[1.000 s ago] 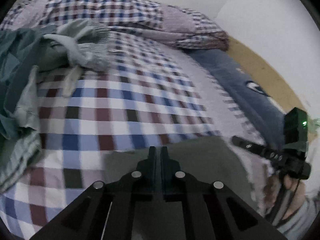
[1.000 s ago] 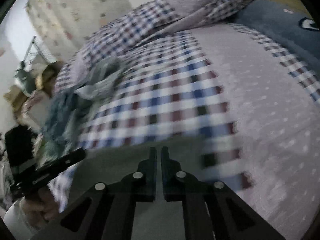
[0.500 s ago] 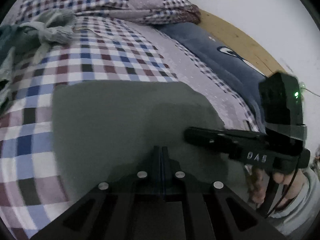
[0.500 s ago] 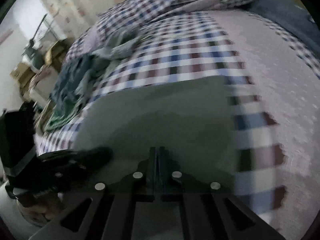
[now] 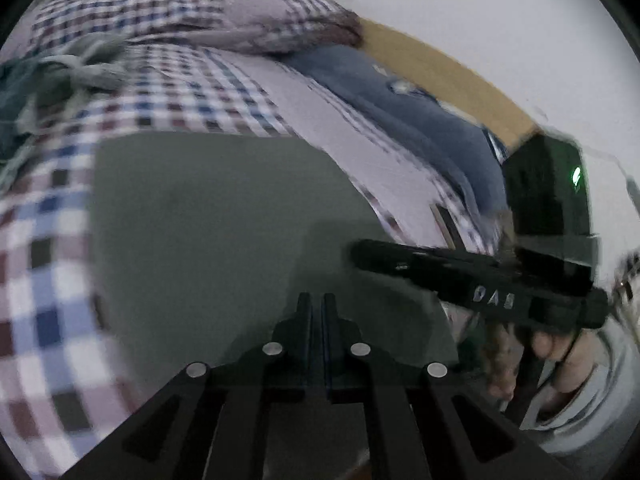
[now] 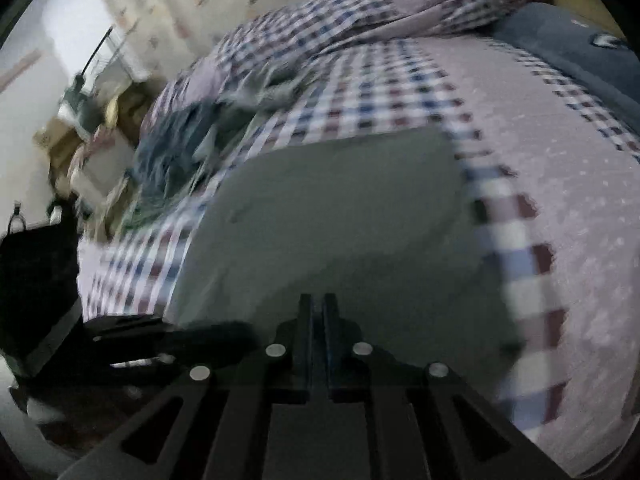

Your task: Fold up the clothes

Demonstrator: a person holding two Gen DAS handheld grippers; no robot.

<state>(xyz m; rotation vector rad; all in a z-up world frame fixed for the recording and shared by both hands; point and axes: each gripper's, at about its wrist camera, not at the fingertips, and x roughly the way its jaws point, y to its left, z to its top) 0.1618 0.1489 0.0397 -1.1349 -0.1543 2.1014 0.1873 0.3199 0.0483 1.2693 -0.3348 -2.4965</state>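
A plain grey-green garment (image 5: 224,216) lies spread flat on the checked bedsheet (image 5: 188,100). It fills the middle of both views (image 6: 340,208). My left gripper (image 5: 317,300) is shut at the garment's near edge, with cloth pinched between its fingers. My right gripper (image 6: 317,300) is shut on the same near edge further right. In the left wrist view the right gripper (image 5: 362,252) reaches in from the right, held by a person's hand (image 5: 560,364). In the right wrist view the left gripper (image 6: 224,332) shows as a dark blur at lower left.
A heap of loose blue-green and grey clothes (image 5: 48,76) lies at the bed's left (image 6: 180,148). A folded checked quilt (image 5: 180,12) sits at the head, with a blue pillow (image 5: 400,104) against the wooden headboard (image 5: 452,68). Cluttered furniture (image 6: 80,120) stands beyond the bed's left side.
Both grippers have drawn back toward the bed's near edge with the garment. Far more of it now lies stretched flat across the sheet. The two grippers are closer together.
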